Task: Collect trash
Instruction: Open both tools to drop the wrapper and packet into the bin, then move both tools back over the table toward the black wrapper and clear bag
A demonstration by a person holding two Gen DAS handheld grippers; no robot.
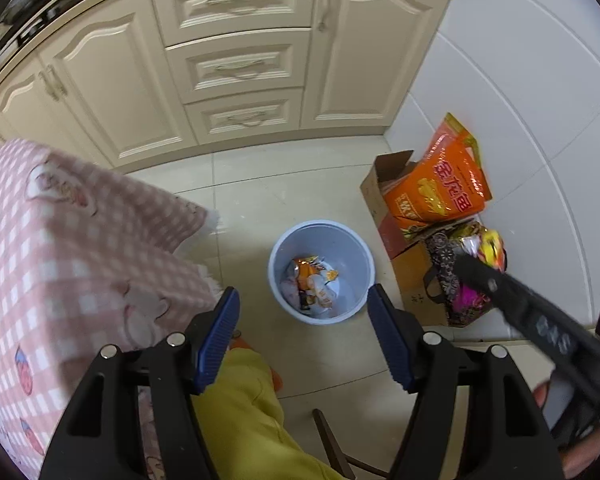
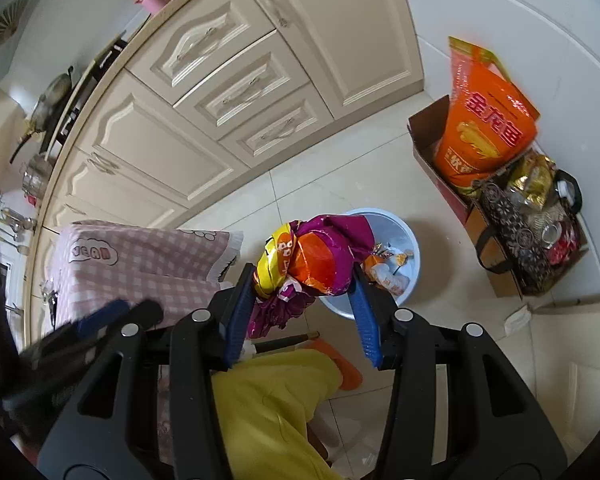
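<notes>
Right gripper clamped on a crumpled purple-and-orange wrapper, just short of and above the pale blue bin beyond its tips (some wrappers already inside); left gripper apart, empty, aimed at that bin.

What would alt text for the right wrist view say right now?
The right gripper is shut on a crumpled purple, orange and yellow snack wrapper, held over the near rim of a pale blue trash bin that already holds wrappers. Cream kitchen cabinets stand behind; a pink checked tablecloth is at left.
</notes>
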